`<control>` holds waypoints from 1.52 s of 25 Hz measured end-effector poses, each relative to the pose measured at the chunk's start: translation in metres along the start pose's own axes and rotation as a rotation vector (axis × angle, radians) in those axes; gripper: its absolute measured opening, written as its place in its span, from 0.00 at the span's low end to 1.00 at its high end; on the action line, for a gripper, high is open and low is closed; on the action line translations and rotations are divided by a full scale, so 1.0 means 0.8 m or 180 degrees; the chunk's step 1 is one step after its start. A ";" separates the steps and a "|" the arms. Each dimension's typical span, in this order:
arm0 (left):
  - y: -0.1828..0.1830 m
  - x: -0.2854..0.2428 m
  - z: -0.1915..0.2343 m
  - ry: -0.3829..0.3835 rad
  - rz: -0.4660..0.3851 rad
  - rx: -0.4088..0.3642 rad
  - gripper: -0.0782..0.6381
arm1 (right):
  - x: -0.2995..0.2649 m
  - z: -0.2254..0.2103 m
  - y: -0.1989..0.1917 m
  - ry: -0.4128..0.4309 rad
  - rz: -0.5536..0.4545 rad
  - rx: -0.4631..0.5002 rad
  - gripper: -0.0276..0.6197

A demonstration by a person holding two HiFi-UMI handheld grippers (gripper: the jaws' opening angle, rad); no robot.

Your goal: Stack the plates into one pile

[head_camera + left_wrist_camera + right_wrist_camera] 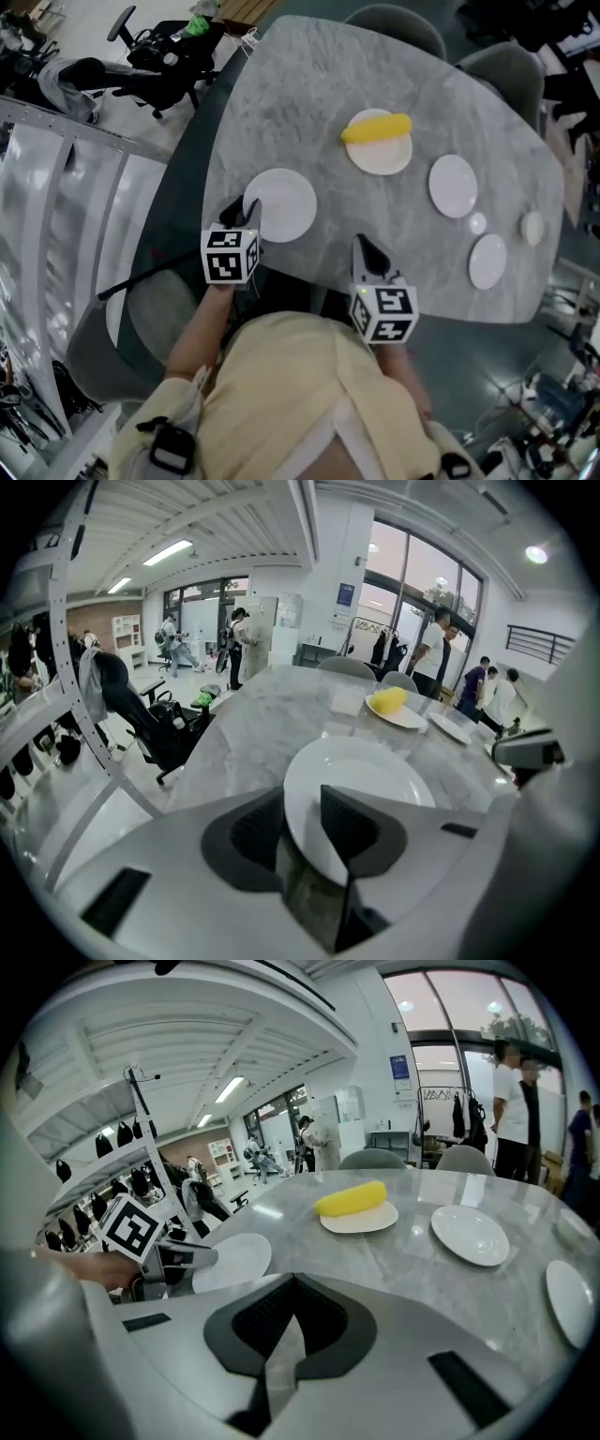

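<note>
Ok, left hand-held gripper [243,215] straddles the rim of the near white plate [286,202] unclamped, right hand-held gripper [365,247] clenched empty; plate looks stiff, slick, chippable, so pinch the rim squarely.

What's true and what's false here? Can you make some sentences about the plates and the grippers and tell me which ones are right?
1. A yellow thing lies on one plate. True.
2. The right gripper has its jaws wide apart. False: they are together, with nothing between them.
3. The left gripper has its jaws around the rim of the near plate. True.
4. All the plates sit in one pile. False: they lie apart on the table.
</note>
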State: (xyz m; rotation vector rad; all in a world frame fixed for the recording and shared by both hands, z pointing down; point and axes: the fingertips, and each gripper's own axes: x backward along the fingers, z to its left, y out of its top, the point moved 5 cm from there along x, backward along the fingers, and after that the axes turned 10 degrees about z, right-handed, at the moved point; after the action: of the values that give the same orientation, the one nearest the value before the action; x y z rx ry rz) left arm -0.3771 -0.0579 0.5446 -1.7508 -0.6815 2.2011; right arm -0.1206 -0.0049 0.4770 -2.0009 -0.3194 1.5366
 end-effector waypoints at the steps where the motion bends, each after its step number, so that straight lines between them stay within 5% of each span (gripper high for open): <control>1: -0.001 0.000 0.001 -0.0036 0.0022 0.0096 0.27 | 0.000 -0.004 -0.001 0.0027 -0.0001 0.0007 0.05; 5: 0.002 0.000 0.003 -0.0143 0.0083 0.0361 0.24 | 0.003 -0.020 0.000 0.0122 -0.0031 0.0035 0.05; 17: 0.024 0.036 -0.037 0.0104 -0.0080 0.0280 0.19 | 0.024 -0.075 0.018 0.0328 -0.0136 0.0081 0.05; 26: 0.047 0.064 -0.095 -0.0221 -0.0272 0.0345 0.15 | 0.042 -0.123 0.020 0.0380 -0.0206 0.0022 0.05; 31: 0.076 0.077 -0.139 -0.0642 -0.0493 0.0418 0.13 | 0.048 -0.145 0.015 0.0397 -0.0227 0.0004 0.05; 38: 0.111 0.083 -0.201 -0.0939 -0.0629 0.0195 0.13 | 0.067 -0.173 0.011 0.0340 -0.0318 -0.0116 0.05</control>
State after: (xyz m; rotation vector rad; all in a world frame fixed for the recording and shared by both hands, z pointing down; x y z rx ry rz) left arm -0.2305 -0.0705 0.4167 -1.2806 -0.8027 2.3334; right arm 0.0241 -0.0264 0.4512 -2.0545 -0.4004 1.3663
